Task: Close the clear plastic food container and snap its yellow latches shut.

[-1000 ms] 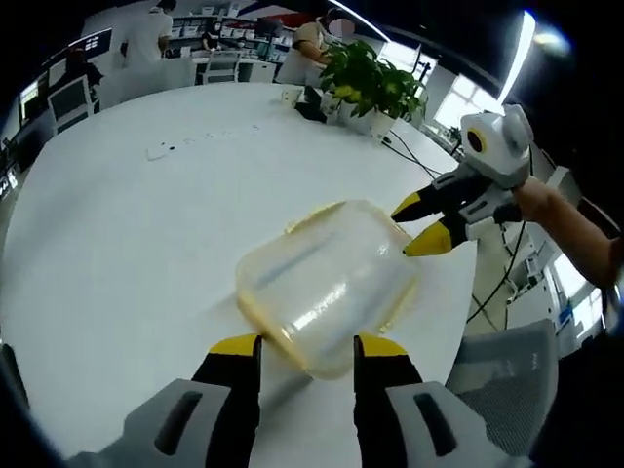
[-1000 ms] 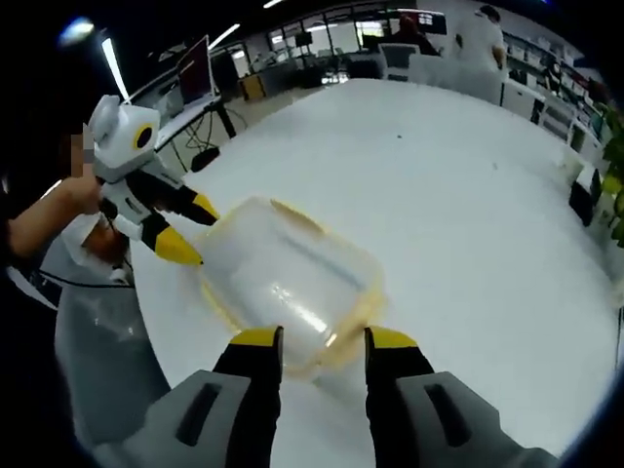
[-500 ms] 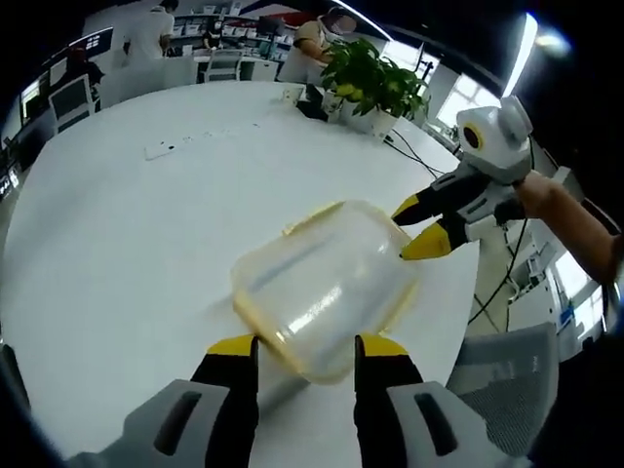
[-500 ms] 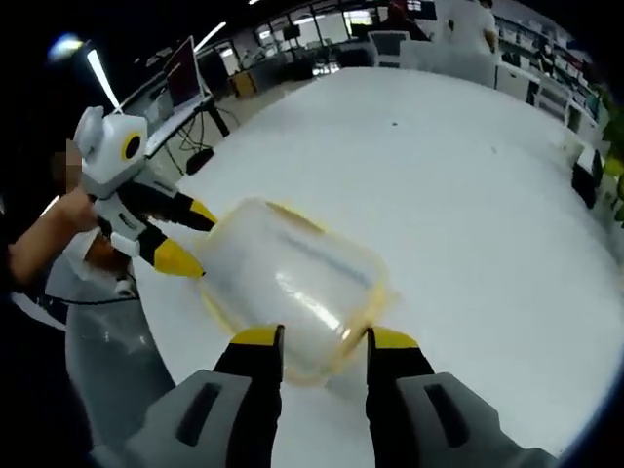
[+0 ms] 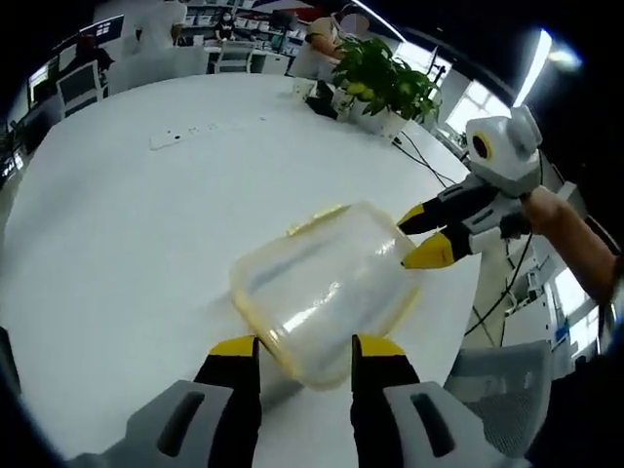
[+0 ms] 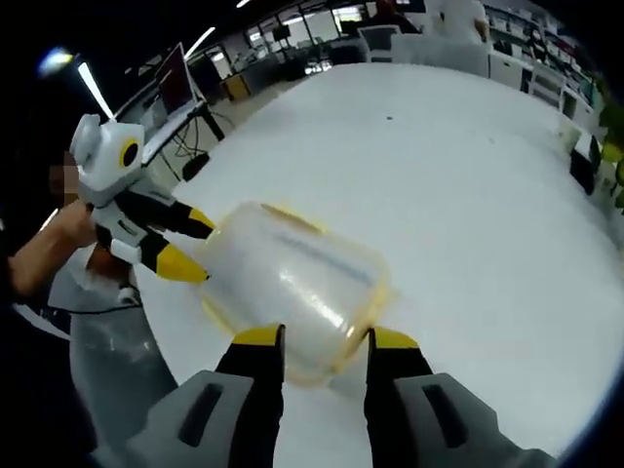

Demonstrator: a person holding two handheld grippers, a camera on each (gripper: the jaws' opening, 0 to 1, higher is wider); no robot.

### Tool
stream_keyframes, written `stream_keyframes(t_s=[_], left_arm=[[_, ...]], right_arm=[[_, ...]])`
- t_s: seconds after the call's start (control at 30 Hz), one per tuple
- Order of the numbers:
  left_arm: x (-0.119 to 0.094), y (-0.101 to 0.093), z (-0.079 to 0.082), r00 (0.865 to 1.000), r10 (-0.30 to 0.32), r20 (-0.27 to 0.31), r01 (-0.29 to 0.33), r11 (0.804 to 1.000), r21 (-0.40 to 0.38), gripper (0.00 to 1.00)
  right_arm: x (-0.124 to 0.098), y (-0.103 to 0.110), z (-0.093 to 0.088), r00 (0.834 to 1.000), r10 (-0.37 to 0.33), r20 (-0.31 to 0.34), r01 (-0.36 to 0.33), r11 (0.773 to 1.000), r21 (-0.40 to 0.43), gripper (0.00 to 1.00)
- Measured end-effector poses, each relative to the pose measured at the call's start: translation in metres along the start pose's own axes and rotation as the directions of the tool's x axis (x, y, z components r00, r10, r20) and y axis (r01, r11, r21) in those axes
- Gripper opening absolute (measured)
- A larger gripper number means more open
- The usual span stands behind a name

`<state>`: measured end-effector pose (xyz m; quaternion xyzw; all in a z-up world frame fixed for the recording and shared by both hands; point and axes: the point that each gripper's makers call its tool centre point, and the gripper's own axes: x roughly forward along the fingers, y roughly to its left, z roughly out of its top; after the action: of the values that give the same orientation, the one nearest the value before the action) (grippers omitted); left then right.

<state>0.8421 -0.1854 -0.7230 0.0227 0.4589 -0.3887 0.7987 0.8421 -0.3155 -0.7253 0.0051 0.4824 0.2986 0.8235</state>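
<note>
Nearest in the left gripper view, the left gripper [image 5: 295, 348] with yellow-tipped jaws parted, the near end of the clear plastic food container [image 5: 327, 288] sitting in the gap between them; real grip or mere touch cannot be told. Just beyond that container's far right corner, the right gripper [image 5: 424, 234], jaws spread, tips meeting the rim there. Same arrangement mirrored in the right gripper view: right gripper [image 6: 317, 344] jaws apart around the near end of the container [image 6: 292, 288], the left gripper [image 6: 190, 244] arriving from the left at the opposite end, tips against the container's side. Container lying on the white table [image 5: 127, 234], lid seated on top with a yellow rim all round. One yellow latch [image 5: 314, 220] seen sticking out on the far left edge in the left gripper view; same strip [image 6: 292, 216] visible along the far side in the right gripper view. Other latches blurred into the yellow rim, snapped or loose impossible to judge. A hand [image 5: 546, 210] behind the right gripper, forearm cut off. Further off, a small flat white object [image 5: 168, 141] on the table, too small to identify, then a potted plant [image 5: 380, 83] at the table's far edge. Farthest, desks and people, dim and indistinct.
</note>
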Motion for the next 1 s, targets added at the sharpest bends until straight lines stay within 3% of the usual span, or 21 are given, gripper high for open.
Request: stream_keyframes(t_s=[0.57,1.0], left_arm=[[-0.004,0.009,-0.002,1.0,0.01,-0.009,-0.01,1.0,-0.001,0.3],[-0.014,0.014,-0.016,1.0,0.011,-0.025,-0.011,1.0,-0.001,0.3]], right_arm=[[0.0,0.002,0.0,1.0,-0.019,-0.004,0.02,0.999,0.027,0.29],[0.003,0.021,-0.006,1.0,-0.021,-0.005,0.021,0.999,0.036,0.29]])
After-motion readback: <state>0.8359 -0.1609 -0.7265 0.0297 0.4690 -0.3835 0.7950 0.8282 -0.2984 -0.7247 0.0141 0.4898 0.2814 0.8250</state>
